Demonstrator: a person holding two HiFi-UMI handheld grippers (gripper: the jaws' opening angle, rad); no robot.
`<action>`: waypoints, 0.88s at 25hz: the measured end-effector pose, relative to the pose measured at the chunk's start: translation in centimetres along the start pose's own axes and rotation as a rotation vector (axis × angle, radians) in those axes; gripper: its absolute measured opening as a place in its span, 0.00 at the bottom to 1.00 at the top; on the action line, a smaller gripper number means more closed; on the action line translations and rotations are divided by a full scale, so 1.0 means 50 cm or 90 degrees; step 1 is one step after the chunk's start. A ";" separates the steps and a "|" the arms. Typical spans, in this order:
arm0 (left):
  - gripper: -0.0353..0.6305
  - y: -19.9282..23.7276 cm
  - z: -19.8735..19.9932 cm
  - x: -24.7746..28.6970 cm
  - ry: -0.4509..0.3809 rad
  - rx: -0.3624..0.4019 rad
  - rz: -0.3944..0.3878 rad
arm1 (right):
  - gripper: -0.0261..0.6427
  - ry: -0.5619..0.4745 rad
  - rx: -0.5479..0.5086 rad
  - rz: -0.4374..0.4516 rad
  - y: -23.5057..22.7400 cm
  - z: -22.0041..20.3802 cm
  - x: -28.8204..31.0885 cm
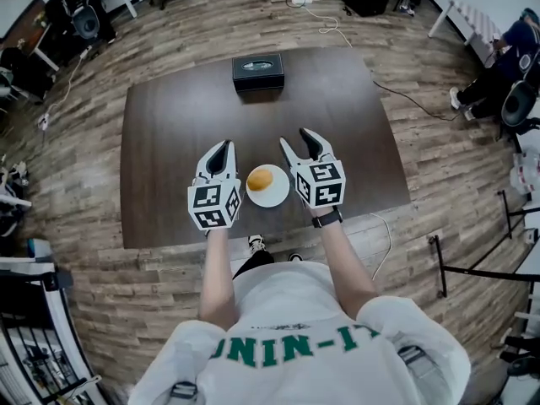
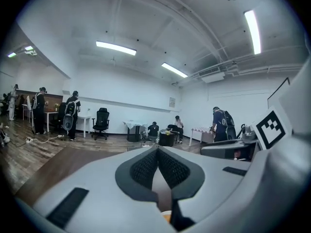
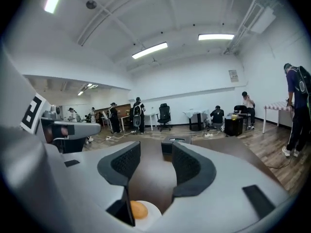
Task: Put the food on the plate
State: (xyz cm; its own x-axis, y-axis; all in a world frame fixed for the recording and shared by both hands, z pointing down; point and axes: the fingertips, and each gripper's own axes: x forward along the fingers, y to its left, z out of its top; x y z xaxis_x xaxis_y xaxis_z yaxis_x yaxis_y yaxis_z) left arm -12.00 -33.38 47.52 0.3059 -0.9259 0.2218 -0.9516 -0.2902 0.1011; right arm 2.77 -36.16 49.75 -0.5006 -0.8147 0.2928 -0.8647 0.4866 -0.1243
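Left gripper (image 1: pixel 224 147): over the table (image 1: pixel 169 133) near its near edge, jaws closed tip to tip, nothing between them. Just to its right, a white plate (image 1: pixel 279 197) sits on the table close to the near edge, midway along it. The food (image 1: pixel 260 178), a round orange-yellow piece, lies on the plate. Black box (image 1: pixel 258 71) at the far edge, well apart from the plate. Right gripper (image 1: pixel 297 141): just right of the plate, jaws partly apart, holding nothing; only tabletop shows between them.

White T-shirt (image 1: pixel 278 302), green lettering (image 1: pixel 291 345), black wristwatch (image 1: pixel 327 218), grey shoulder straps (image 1: pixel 409 355)
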 end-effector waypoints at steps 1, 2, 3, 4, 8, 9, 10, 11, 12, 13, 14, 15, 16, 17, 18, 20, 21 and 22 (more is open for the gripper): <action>0.07 -0.007 0.012 -0.004 -0.006 0.002 0.000 | 0.36 -0.016 -0.003 0.000 0.000 0.021 -0.013; 0.07 -0.014 0.023 -0.009 -0.011 0.004 0.000 | 0.35 -0.032 -0.002 0.002 0.001 0.040 -0.026; 0.07 -0.021 0.034 -0.014 -0.017 0.006 0.000 | 0.33 -0.048 -0.001 0.004 0.002 0.059 -0.039; 0.07 -0.028 0.045 -0.018 -0.024 0.008 0.000 | 0.31 -0.062 -0.002 0.006 0.003 0.076 -0.051; 0.07 -0.054 0.096 -0.041 -0.060 0.023 0.003 | 0.26 -0.109 -0.006 0.015 0.009 0.138 -0.099; 0.07 -0.059 0.110 -0.047 -0.070 0.027 0.004 | 0.25 -0.120 -0.008 0.017 0.012 0.151 -0.108; 0.07 -0.063 0.125 -0.053 -0.080 0.031 0.004 | 0.24 -0.131 -0.012 0.018 0.015 0.165 -0.116; 0.07 -0.067 0.139 -0.058 -0.089 0.035 0.004 | 0.22 -0.142 -0.016 0.019 0.018 0.177 -0.124; 0.07 -0.072 0.151 -0.062 -0.097 0.038 0.003 | 0.20 -0.152 -0.019 0.020 0.020 0.188 -0.130; 0.07 -0.076 0.163 -0.066 -0.105 0.039 0.002 | 0.19 -0.160 -0.020 0.020 0.022 0.196 -0.136; 0.07 -0.081 0.174 -0.069 -0.112 0.040 0.001 | 0.18 -0.166 -0.021 0.021 0.022 0.202 -0.141; 0.07 -0.084 0.183 -0.071 -0.119 0.041 0.001 | 0.18 -0.170 -0.022 0.022 0.023 0.207 -0.145; 0.07 -0.087 0.192 -0.074 -0.125 0.043 0.001 | 0.16 -0.173 -0.023 0.023 0.024 0.211 -0.148; 0.07 -0.088 0.199 -0.076 -0.130 0.046 0.002 | 0.14 -0.176 -0.025 0.022 0.025 0.214 -0.150; 0.07 -0.089 0.204 -0.078 -0.134 0.049 0.002 | 0.12 -0.177 -0.027 0.022 0.026 0.215 -0.152; 0.07 -0.092 0.208 -0.078 -0.138 0.053 0.001 | 0.07 -0.177 -0.030 0.022 0.029 0.216 -0.153; 0.07 -0.094 0.208 -0.077 -0.138 0.054 0.000 | 0.07 -0.175 -0.032 0.023 0.030 0.216 -0.151; 0.07 -0.094 0.206 -0.074 -0.137 0.054 -0.002 | 0.07 -0.173 -0.035 0.023 0.031 0.216 -0.149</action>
State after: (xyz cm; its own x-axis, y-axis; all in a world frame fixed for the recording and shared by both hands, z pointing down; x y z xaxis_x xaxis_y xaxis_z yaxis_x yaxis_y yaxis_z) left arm -8.95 -31.09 36.22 0.3037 -0.9527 0.0089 -0.9527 -0.3035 0.0173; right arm 4.70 -32.75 37.11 -0.5300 -0.8477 0.0225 -0.8463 0.5272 -0.0764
